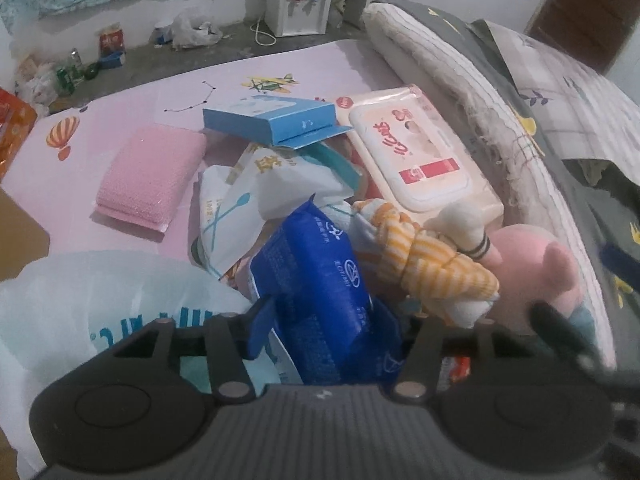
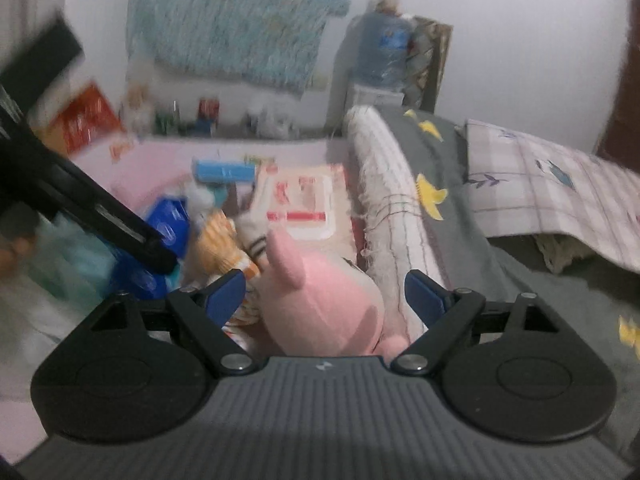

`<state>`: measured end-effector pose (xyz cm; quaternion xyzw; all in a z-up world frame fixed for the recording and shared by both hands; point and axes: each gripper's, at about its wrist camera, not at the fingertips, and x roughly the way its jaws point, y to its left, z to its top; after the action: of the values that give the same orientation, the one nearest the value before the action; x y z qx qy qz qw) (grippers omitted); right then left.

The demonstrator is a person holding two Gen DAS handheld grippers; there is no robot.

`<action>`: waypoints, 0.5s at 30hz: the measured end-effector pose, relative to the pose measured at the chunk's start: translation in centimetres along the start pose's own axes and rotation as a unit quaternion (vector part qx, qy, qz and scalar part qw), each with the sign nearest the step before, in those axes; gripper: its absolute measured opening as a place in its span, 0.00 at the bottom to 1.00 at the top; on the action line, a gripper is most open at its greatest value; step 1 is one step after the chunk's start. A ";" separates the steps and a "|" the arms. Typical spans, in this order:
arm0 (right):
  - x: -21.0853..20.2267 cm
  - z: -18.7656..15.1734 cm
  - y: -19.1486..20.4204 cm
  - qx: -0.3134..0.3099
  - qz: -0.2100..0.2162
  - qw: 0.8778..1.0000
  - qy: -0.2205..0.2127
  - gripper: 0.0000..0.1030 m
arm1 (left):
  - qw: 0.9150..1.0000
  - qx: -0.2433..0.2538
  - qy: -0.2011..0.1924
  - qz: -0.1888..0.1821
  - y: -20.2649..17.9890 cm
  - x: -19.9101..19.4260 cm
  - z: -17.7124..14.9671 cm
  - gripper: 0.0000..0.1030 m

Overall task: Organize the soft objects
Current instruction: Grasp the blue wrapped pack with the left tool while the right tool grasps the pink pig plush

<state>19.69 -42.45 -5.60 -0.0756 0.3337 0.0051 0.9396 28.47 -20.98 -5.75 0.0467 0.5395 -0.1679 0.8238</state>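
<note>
A heap of soft goods lies on the pink bed sheet (image 1: 120, 92). My left gripper (image 1: 332, 332) points down into it, shut on a blue tissue pack (image 1: 320, 280) that fills the gap between its pads. Beside the pack lie an orange-striped cloth doll (image 1: 436, 264) and a pink plush toy (image 1: 532, 268). My right gripper (image 2: 324, 300) stands open around the pink plush toy (image 2: 320, 300), its blue pads clear of it on both sides. The right wrist view is blurred, with the blue tissue pack (image 2: 168, 220) at the left.
Further back lie a pink sponge cloth (image 1: 150, 176), a blue box (image 1: 272, 120), a wet wipes pack (image 1: 420, 152) and a white packet (image 1: 248, 192). A white plastic bag (image 1: 100, 300) is near left. A rolled quilt (image 1: 460, 92) and a grey blanket (image 2: 500, 272) bound the right side.
</note>
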 end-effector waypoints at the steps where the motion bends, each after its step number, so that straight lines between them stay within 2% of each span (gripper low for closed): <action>1: 0.7 0.0 0.1 -0.003 0.004 1.000 0.006 0.84 | 1.000 0.000 0.000 -0.003 0.0 0.1 0.1 0.54; 4: 2.5 -0.2 -0.7 0.029 0.030 0.999 0.035 0.73 | 1.000 -0.007 0.000 -0.015 0.1 0.0 0.2 0.45; 5: 2.6 -0.2 -1.2 0.048 0.037 0.998 0.035 0.73 | 1.000 -0.013 -0.002 -0.017 0.3 -0.1 0.2 0.42; 10: 0.9 0.1 -3.2 0.117 0.060 0.991 0.007 0.69 | 0.997 -0.043 -0.019 -0.058 1.2 -1.5 -0.1 0.35; 15: -2.3 1.2 -4.7 0.148 0.043 0.988 -0.027 0.69 | 0.990 -0.061 -0.056 -0.110 1.4 -4.8 -0.4 0.33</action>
<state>18.89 -46.78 -2.61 0.0791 0.3081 -0.0020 0.9481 26.87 -18.48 -1.71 -0.0731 0.5036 -0.2262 0.8306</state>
